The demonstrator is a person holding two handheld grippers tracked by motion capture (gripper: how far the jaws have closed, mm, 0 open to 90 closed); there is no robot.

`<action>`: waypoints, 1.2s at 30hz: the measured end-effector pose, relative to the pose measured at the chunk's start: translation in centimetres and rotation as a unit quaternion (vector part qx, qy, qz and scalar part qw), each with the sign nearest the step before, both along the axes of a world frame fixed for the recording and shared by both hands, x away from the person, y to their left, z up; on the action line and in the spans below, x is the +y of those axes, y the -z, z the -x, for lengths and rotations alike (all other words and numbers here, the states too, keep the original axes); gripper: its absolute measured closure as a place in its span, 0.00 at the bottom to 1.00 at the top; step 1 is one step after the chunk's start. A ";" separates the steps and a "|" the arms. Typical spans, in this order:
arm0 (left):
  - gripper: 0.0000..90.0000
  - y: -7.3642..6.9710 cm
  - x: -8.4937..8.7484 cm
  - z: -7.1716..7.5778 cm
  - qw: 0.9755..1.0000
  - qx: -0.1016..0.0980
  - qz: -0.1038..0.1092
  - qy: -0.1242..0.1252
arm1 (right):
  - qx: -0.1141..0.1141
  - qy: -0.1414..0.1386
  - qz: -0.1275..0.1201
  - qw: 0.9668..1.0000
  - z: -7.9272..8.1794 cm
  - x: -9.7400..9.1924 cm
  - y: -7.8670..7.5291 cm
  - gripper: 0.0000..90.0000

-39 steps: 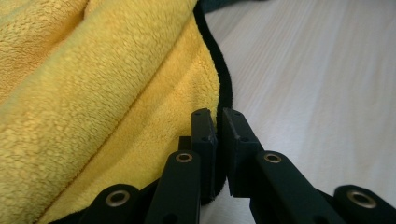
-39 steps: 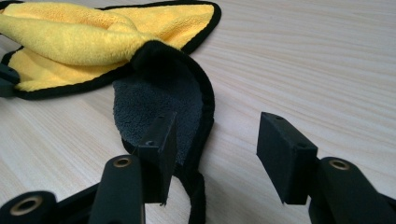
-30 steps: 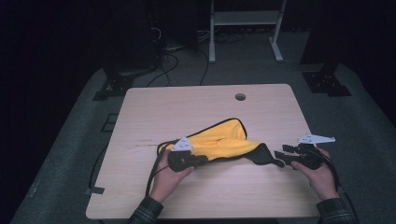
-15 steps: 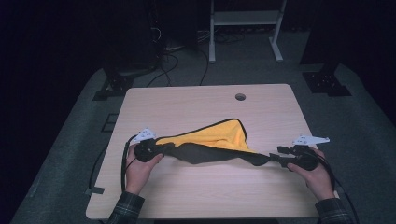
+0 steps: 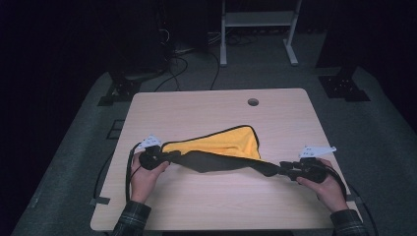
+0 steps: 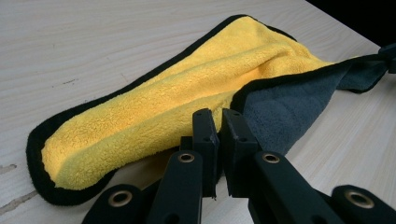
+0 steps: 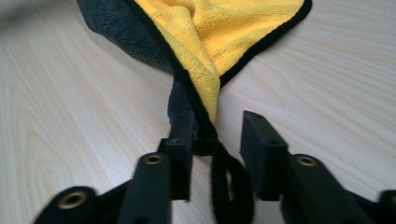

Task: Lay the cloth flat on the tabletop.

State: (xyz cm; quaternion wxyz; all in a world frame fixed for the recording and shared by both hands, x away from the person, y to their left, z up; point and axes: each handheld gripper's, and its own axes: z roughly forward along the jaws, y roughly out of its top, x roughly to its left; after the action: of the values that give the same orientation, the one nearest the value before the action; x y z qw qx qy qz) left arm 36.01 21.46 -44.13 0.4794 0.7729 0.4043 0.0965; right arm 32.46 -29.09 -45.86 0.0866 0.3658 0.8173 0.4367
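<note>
A yellow cloth [image 5: 226, 142] with a grey underside and black hem lies stretched across the wooden table [image 5: 196, 105], pulled into a long grey band between both grippers. My left gripper [image 5: 169, 156] is shut on the cloth's left end; in the left gripper view its jaws [image 6: 220, 116] meet with only a slit, in front of the yellow pile [image 6: 154, 107]. My right gripper [image 5: 284, 168] sits at the right end. In the right gripper view its jaws [image 7: 217, 126] stand apart, and the cloth's corner [image 7: 205, 93] lies between them against the left jaw, a hem loop hanging below.
A round cable hole [image 5: 253, 102] is in the table's far side. A white metal stand [image 5: 255, 19] and cables [image 5: 182, 54] lie on the dark floor beyond. Bare wood stretches before and behind the cloth. Each gripper's cable trails off the near table edge.
My left gripper has swung out to the left with the cloth's end, drawing the bunched cloth into a long band. The right gripper stayed near its place.
</note>
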 end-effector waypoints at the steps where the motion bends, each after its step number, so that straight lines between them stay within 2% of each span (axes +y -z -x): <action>1: 0.94 0.0 0.0 0.0 1.000 0.000 0.000 0.000 | 0.000 0.000 0.000 1.000 0.0 0.0 0.0 0.76; 2: 0.94 -0.1 0.0 0.0 1.000 0.001 0.003 -0.001 | 0.007 -0.005 -0.005 1.000 -0.1 -0.1 0.0 0.83; 3: 0.94 -0.1 0.0 0.0 1.000 0.001 0.003 -0.001 | 0.007 -0.005 -0.005 1.000 -0.1 -0.1 0.0 0.83; 4: 0.94 -0.2 0.0 0.1 1.000 0.002 0.006 0.000 | 0.012 -0.009 -0.005 1.000 -0.1 -0.1 -0.2 0.92; 9: 0.94 -0.7 0.0 0.2 1.000 -0.002 0.015 -0.001 | 0.013 -0.008 -0.005 1.000 -0.1 -0.1 -0.9 0.94; 10: 0.94 -1.3 0.0 0.3 1.000 -0.010 0.018 0.002 | 0.007 -0.006 -0.007 1.000 -0.2 -0.2 -1.6 0.94; 11: 0.94 -1.3 0.0 0.3 1.000 -0.010 0.018 0.002 | 0.002 -0.004 -0.008 1.000 -0.3 -0.2 -2.0 0.95; 12: 0.94 -2.1 -0.1 0.3 1.000 -0.021 0.017 0.004 | -0.002 -0.003 -0.009 1.000 -0.4 -0.3 -2.5 0.95; 14: 0.94 -2.5 0.0 0.2 0.999 -0.026 0.021 0.005 | -0.007 -0.002 -0.008 1.000 -0.6 -0.3 -3.0 0.95; 18: 0.95 -5.3 0.3 -0.5 0.998 -0.052 0.027 0.002 | -0.036 -0.002 -0.009 0.999 -1.6 -0.2 -5.8 0.95; 19: 0.95 -5.3 0.3 -0.5 0.998 -0.052 0.027 0.002 | -0.036 -0.002 -0.009 0.999 -1.6 -0.2 -5.8 0.95; 20: 0.95 -6.0 0.3 -0.8 0.998 -0.058 0.024 0.001 | -0.048 -0.002 -0.015 0.999 -2.2 -0.2 -7.2 0.95; 21: 0.95 -7.5 0.4 -1.4 0.997 -0.074 0.021 -0.001 | -0.055 0.001 -0.016 0.998 -2.5 -0.2 -7.9 0.95; 22: 0.95 -7.5 0.4 -1.4 0.997 -0.074 0.021 -0.001 | -0.055 0.001 -0.016 0.998 -2.5 -0.2 -7.9 0.95; 24: 0.95 -9.1 0.4 -2.1 0.996 -0.087 0.020 -0.003 | -0.071 0.003 -0.014 0.997 -3.2 -0.1 -9.5 0.95; 25: 0.95 -10.4 0.3 -2.9 0.995 -0.101 0.022 -0.006 | -0.087 0.009 -0.012 0.996 -3.9 0.0 -11.1 0.95; 26: 0.95 -10.9 0.2 -3.3 0.994 -0.106 0.023 -0.006 | -0.095 0.011 -0.011 0.995 -4.2 0.1 -11.8 0.95; 28: 0.95 -11.7 0.1 -4.1 0.993 -0.112 0.025 -0.009 | -0.106 0.016 -0.009 0.994 -5.0 0.2 -13.0 0.95; 29: 0.95 -11.7 0.1 -4.1 0.993 -0.112 0.025 -0.009 | -0.106 0.016 -0.009 0.994 -5.0 0.2 -13.0 0.95; 30: 0.95 -12.2 0.0 -4.8 0.993 -0.116 0.029 -0.011 | -0.114 0.021 -0.010 0.993 -5.7 0.2 -13.8 0.95; 33: 0.95 -12.5 0.0 -5.3 0.992 -0.118 0.032 -0.013 | -0.124 0.026 -0.014 0.992 -6.4 0.3 -14.8 0.95; 36: 0.95 -13.1 0.0 -6.2 0.992 -0.120 0.045 -0.016 | -0.133 0.032 -0.020 0.990 -7.0 0.2 -15.5 0.95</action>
State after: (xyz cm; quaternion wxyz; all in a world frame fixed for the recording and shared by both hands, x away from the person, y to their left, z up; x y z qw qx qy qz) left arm 42.21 21.50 -31.02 0.5575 0.7267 0.3598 0.1780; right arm 39.43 -28.89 -30.34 0.2010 0.3322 0.7776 0.4945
